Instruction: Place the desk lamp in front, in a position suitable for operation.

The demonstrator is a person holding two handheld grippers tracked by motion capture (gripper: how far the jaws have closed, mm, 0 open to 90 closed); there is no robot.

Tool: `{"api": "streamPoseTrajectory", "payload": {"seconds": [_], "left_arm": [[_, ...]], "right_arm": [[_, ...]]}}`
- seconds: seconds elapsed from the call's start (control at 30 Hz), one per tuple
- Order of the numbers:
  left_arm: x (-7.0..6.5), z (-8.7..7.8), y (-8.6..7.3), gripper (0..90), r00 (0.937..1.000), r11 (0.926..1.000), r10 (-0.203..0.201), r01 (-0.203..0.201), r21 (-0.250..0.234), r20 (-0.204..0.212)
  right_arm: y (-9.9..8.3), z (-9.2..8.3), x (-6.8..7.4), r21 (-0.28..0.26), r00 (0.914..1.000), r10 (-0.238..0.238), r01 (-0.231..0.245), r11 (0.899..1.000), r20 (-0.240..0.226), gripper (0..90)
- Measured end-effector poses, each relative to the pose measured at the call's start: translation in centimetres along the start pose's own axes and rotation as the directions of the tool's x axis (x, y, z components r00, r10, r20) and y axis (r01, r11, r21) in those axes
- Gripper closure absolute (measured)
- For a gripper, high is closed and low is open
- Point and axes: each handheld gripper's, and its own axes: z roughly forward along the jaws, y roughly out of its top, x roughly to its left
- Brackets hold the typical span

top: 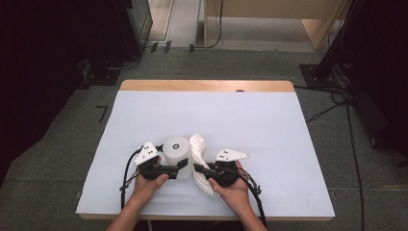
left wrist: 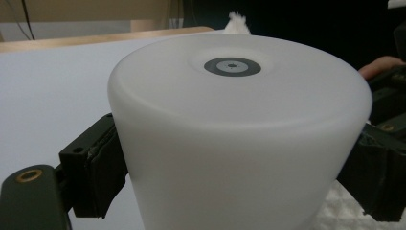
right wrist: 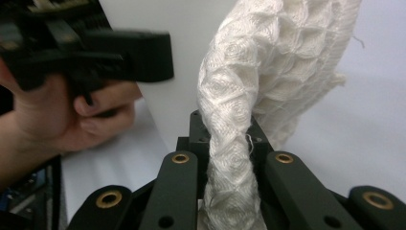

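High view, lower centre: left tongs (top: 184, 165) clamp the white cylinder (top: 176, 150); right tongs (top: 196, 169) are closed on the white cloth (top: 199, 147) on the surface (top: 269, 134).

Grippers: two, left gripper (top: 185, 164) and right gripper (top: 196, 168), one per hand. Hands: two, left hand (top: 148, 185), right hand (top: 233, 190). White cylinder (top: 176, 156): one, upright, dark ring mark on top. White textured cloth (top: 200, 155): one. Table (top: 207, 85) with white sheet (top: 240, 125): one. Grey three-cornered plates: two, one atop each gripper.
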Motion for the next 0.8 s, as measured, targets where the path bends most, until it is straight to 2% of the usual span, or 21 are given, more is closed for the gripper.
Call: {"api": "streamPoseTrajectory", "payload": {"seconds": [0.17,0.27,0.33,0.37,0.47,0.57,0.7,0.8], "left_arm": [[-0.7,0.3,0.0,8.8,0.9989,0.9987,0.048,-0.048,0.016,-0.002],[-0.9,0.4,0.0,8.8,0.9984,0.9983,0.057,-0.057,0.016,0.008],[-0.9,0.3,0.1,8.8,0.9979,0.9978,0.065,-0.065,0.014,0.007],[-0.8,0.2,0.2,8.8,0.9978,0.9977,0.066,-0.066,0.012,0.009],[-0.3,-0.3,0.6,8.8,0.9992,0.9992,0.036,-0.036,-0.019,0.017],[0.1,-0.7,0.7,8.8,0.9996,0.9992,0.024,-0.023,-0.033,0.013],[-0.1,-0.4,0.5,8.8,0.9989,0.9992,0.04,-0.04,-0.01,0.023],[-0.6,0.1,0.3,8.8,0.9972,0.9973,0.07,-0.071,0.022,0.025]], "right_arm": [[0.9,-1.0,0.5,-0.06,0.9999,-0.014,0.013,0.998,-0.005,80.7],[1.4,-1.7,0.8,-0.081,0.9992,-0.039,0.04,0.996,0.011,80.6],[1.3,-1.7,0.7,-0.081,0.9993,-0.036,0.036,0.996,0.007,80.4],[1.1,-1.4,0.5,-0.079,0.9998,-0.02,0.02,0.997,0.009,80.1],[0.3,-0.6,0.3,-0.04,0.9997,0.016,-0.015,0.999,0.02,80.1],[-0.2,0.3,0.4,-0.006,0.9998,0.009,-0.009,1.0,0.018,80.1],[-0.1,0.3,0.6,-0.004,0.9996,-0.006,0.006,1.0,0.029,80.2],[0.4,-0.5,0.5,-0.034,0.9994,-0.001,0.002,0.999,0.035,80.2]]}}
